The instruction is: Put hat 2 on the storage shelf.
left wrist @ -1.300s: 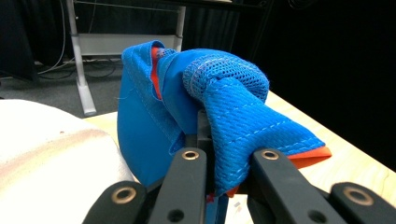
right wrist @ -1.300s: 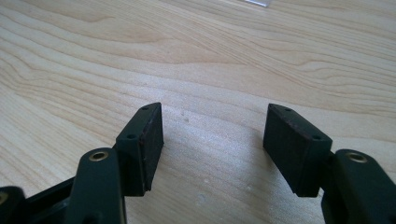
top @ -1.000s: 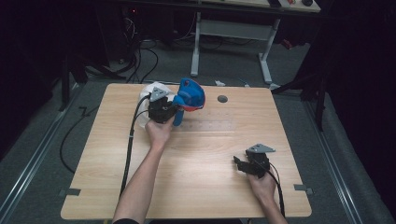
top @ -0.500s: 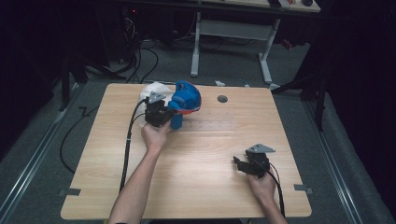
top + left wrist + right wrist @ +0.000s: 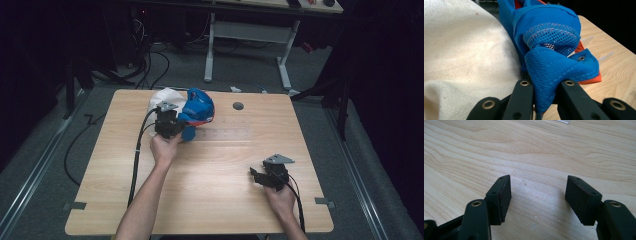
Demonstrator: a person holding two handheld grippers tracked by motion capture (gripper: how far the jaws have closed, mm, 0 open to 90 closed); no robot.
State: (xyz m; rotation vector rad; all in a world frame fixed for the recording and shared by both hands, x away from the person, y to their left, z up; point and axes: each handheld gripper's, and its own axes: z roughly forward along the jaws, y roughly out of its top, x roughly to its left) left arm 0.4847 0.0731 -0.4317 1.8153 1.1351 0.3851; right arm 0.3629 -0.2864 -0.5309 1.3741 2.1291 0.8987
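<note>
**Left gripper clamping blue mesh fabric at table's far edge**

From the high view, the left gripper is sitting near the far-left part of the wooden table, pressing against a blue fabric item that is lying beside a cream cloth. The right gripper is resting well apart, near the front-right corner, in the person's right hand.

In the left gripper view, the black jaws are pinching a fold of the blue fabric item, its mesh panel bunching between them; an orange edge, possibly a lining, is peeking out beneath. The cream cloth is touching the blue item's left side.

In the right gripper view, the right gripper is holding its jaws wide apart with nothing between them, hovering over or touching bare wood.
</note>
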